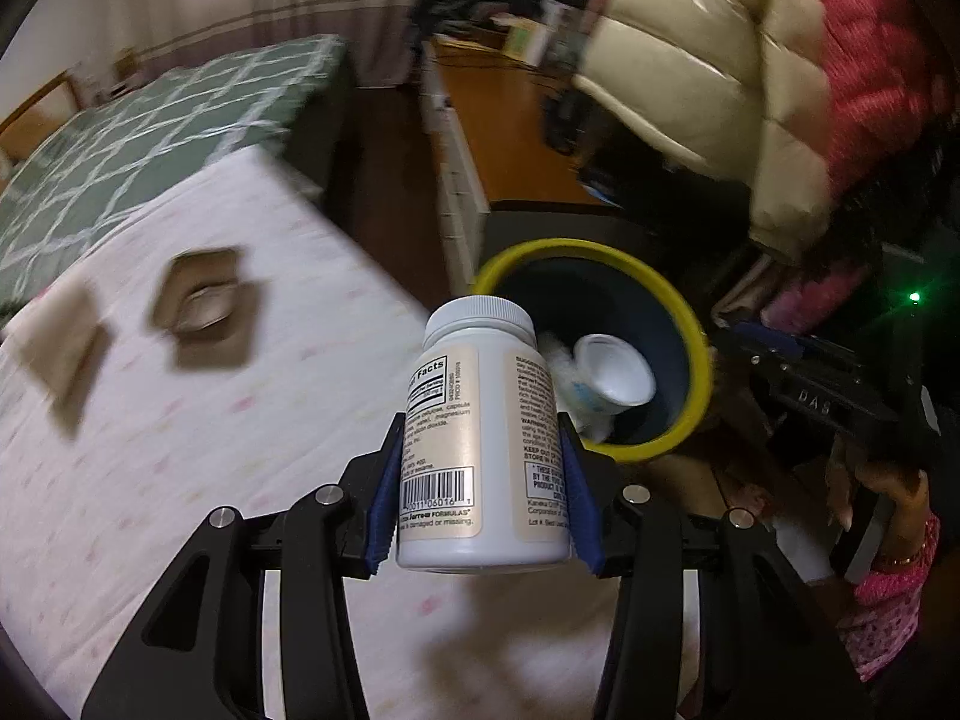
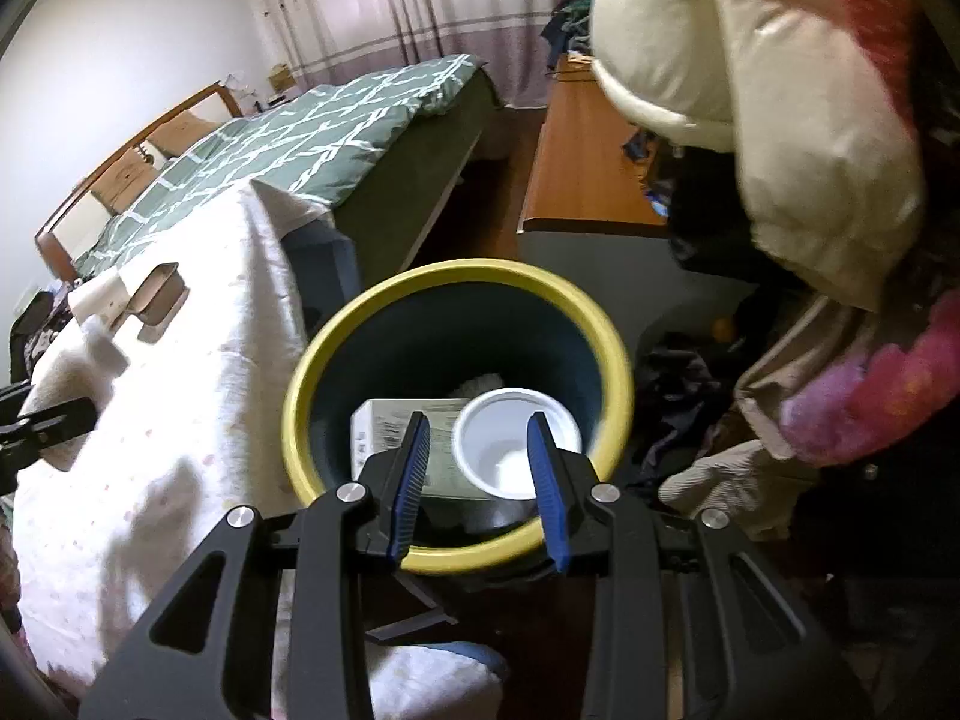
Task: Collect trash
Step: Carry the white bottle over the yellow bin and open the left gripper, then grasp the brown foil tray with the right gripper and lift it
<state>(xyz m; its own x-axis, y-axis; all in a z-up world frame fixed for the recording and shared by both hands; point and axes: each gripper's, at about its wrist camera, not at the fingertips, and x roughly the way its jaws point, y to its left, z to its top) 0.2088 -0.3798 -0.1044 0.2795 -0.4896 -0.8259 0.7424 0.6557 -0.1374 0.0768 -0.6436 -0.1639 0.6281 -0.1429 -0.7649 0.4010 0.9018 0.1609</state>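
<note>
Left gripper [image 1: 480, 468] clamps the bottle [image 1: 483, 438], bin [image 1: 690, 324] just right of centre; get over the rim before letting go. Right gripper [image 2: 480, 474] open, empty, above it.

Smooth white plastic bottle [image 1: 483, 438], glossy paper label. Bin [image 2: 456, 414]: matt yellow plastic rim, dark inner wall. Cup [image 2: 516, 441] inside, shiny white plastic. Soft cloth table cover [image 1: 240, 420]. Brown cardboard pieces [image 1: 204, 315], matt.

The left gripper [image 1: 483, 480] clamps a white pill bottle [image 1: 483, 438] upright between its blue pads. Just beyond the bottle stands a yellow-rimmed bin [image 1: 678, 324] holding a white cup [image 1: 612, 375]. Left of the gripper, cardboard pieces [image 1: 204, 315] lie on a white cloth [image 1: 270, 420].
</note>
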